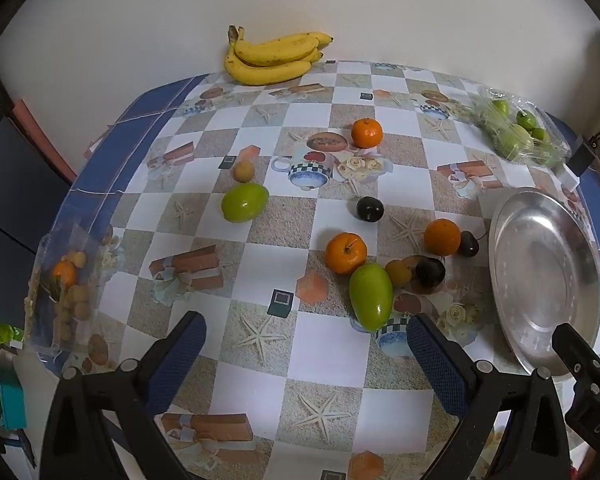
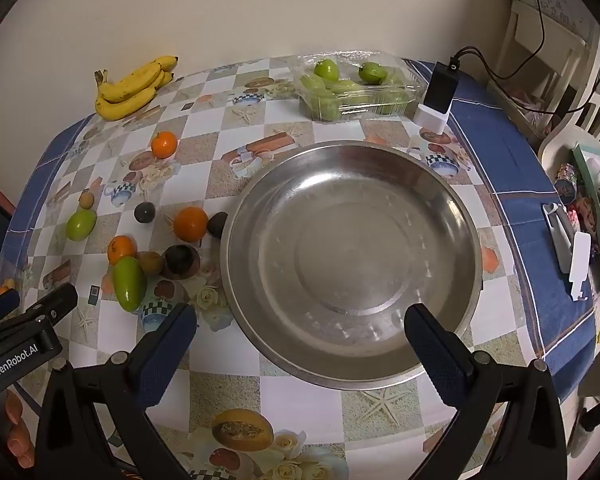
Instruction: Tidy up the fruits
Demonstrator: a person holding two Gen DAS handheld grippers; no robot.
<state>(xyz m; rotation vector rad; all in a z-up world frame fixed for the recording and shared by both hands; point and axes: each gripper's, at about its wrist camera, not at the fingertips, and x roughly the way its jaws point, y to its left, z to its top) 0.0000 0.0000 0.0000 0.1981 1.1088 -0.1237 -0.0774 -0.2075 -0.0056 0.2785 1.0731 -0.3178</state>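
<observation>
Loose fruit lies on the patterned tablecloth: a green mango (image 1: 370, 296) (image 2: 128, 283), an orange (image 1: 346, 253) (image 2: 121, 249), a second orange (image 1: 442, 237) (image 2: 190, 223), a third orange (image 1: 366, 133) (image 2: 164, 144), a lime-green fruit (image 1: 244, 202) (image 2: 81, 224), dark plums (image 1: 369, 209) (image 2: 144, 212) and small brown fruits (image 1: 398, 272). An empty steel plate (image 1: 548, 280) (image 2: 352, 256) sits to their right. My left gripper (image 1: 306, 344) is open and empty, above the table before the mango. My right gripper (image 2: 300, 330) is open and empty over the plate's near rim.
A bunch of bananas (image 1: 274, 58) (image 2: 132, 86) lies at the far edge by the wall. A clear box of green fruit (image 1: 516, 132) (image 2: 352, 88) stands at the back right, beside a charger (image 2: 440, 94). A plastic bag of small fruit (image 1: 66, 292) lies at the left edge.
</observation>
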